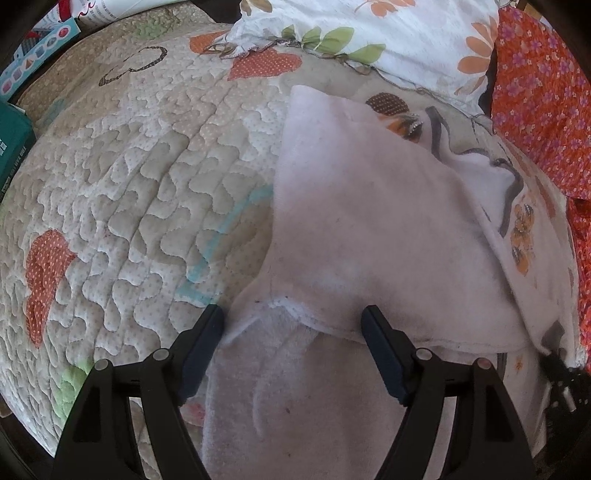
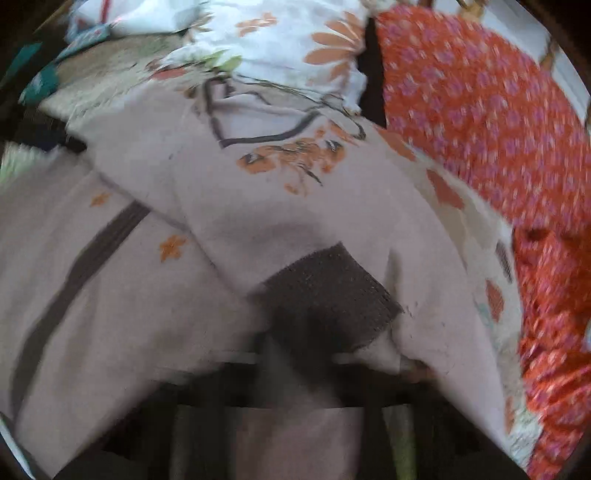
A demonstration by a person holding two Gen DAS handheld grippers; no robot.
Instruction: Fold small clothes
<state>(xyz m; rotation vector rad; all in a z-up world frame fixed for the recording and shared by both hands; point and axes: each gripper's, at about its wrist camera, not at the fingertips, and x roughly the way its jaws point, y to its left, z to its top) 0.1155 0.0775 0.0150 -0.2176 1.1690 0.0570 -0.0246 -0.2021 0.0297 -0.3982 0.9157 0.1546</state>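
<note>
- Teal box [image 1: 13,147]: at the far left edge of the quilt, left wrist view.
- Quilt [image 1: 129,184]: cream, stitched in wavy cells, with orange dotted patches; it bears the garment.
- Left gripper [image 1: 293,321]: jaws apart, straddling the garment's near seam; neither finger visibly pinches cloth.
- Garment [image 1: 351,229]: pale pink fleece, lying right of centre on the quilt, one panel folded over so its plain inner face shows; dark grey piping and orange flower prints appear along its right side.
- Right gripper [image 2: 295,369]: blurred and buried under the fabric; its state cannot be told. A ribbed dark brown cuff [image 2: 328,291] lies just ahead of it.
- Floral pillow [image 1: 369,33] and orange flowered cloth [image 1: 535,92]: beyond the garment, far right.
</note>
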